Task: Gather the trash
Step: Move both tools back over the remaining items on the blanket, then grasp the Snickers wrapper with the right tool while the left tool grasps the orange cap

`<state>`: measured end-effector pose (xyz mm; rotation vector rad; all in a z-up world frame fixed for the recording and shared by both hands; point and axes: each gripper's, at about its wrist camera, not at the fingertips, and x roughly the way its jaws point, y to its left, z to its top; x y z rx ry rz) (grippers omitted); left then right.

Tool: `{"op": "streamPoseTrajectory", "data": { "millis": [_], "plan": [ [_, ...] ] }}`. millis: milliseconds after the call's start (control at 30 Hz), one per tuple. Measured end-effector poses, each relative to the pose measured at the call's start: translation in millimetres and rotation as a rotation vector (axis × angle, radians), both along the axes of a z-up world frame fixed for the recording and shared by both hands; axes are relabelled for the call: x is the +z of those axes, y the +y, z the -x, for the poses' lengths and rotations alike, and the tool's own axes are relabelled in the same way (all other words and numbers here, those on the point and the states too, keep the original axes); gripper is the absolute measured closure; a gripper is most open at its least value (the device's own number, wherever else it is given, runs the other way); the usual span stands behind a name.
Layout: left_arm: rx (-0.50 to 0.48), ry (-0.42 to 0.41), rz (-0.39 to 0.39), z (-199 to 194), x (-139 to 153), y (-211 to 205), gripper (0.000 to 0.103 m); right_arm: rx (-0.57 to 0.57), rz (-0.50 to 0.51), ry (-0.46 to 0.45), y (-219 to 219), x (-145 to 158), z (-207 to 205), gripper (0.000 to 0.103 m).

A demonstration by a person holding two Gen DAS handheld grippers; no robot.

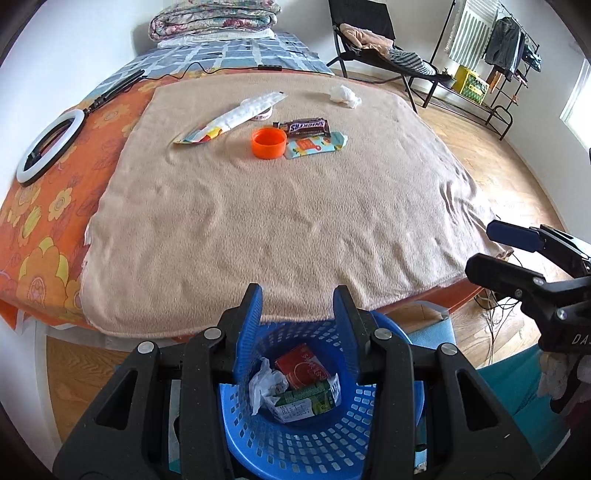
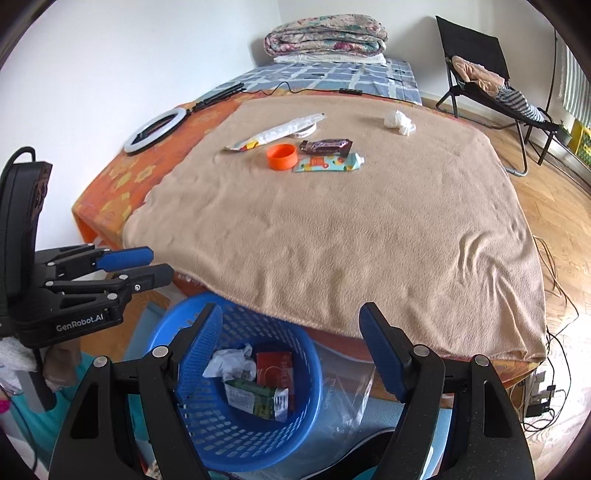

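Observation:
A blue plastic basket (image 1: pixel 384 325) (image 2: pixel 207 439) stands on the floor at the bed's near edge, holding a crumpled white wrapper, a red packet and a green carton. My left gripper (image 1: pixel 298 295) is open and empty right above it. My right gripper (image 2: pixel 291 317) is open and empty, above the basket's right side. On the beige blanket lie a Snickers bar (image 1: pixel 308 126) (image 2: pixel 325 146), an orange cap (image 1: pixel 269 142) (image 2: pixel 282 156), a teal wrapper (image 1: pixel 317 146) (image 2: pixel 328 163), a long white wrapper (image 1: pixel 232 118) (image 2: pixel 275 132) and a crumpled tissue (image 1: pixel 345 95) (image 2: pixel 399 121).
A ring light (image 1: pixel 48 146) (image 2: pixel 155 129) lies on the orange floral sheet at the left. Folded quilts (image 1: pixel 214 20) sit at the bed's far end. A black chair (image 1: pixel 373 51) and a clothes rack (image 1: pixel 506 51) stand on the wooden floor to the right. Cables trail by the bed's right corner (image 2: pixel 554 347).

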<state>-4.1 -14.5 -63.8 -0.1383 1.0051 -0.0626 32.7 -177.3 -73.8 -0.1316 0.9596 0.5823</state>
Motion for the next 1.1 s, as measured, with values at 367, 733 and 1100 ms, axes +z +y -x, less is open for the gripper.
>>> {"op": "streamPoseTrajectory", "data": {
  "millis": [367, 733, 1100],
  "plan": [
    [0.006, -0.039, -0.006, -67.2, 13.4, 1.8, 0.050, -0.033, -0.086, -0.057, 5.3, 34.9, -75.1, 0.027],
    [0.043, -0.008, 0.012, -131.9, -6.2, 16.4, 0.050, -0.086, -0.149, -0.013, 21.6, 32.0, -163.7, 0.027],
    [0.090, 0.047, 0.068, -173.9, -33.6, 28.6, 0.050, -0.135, -0.255, 0.140, 34.4, -9.1, -236.6, 0.027]
  ]
}}
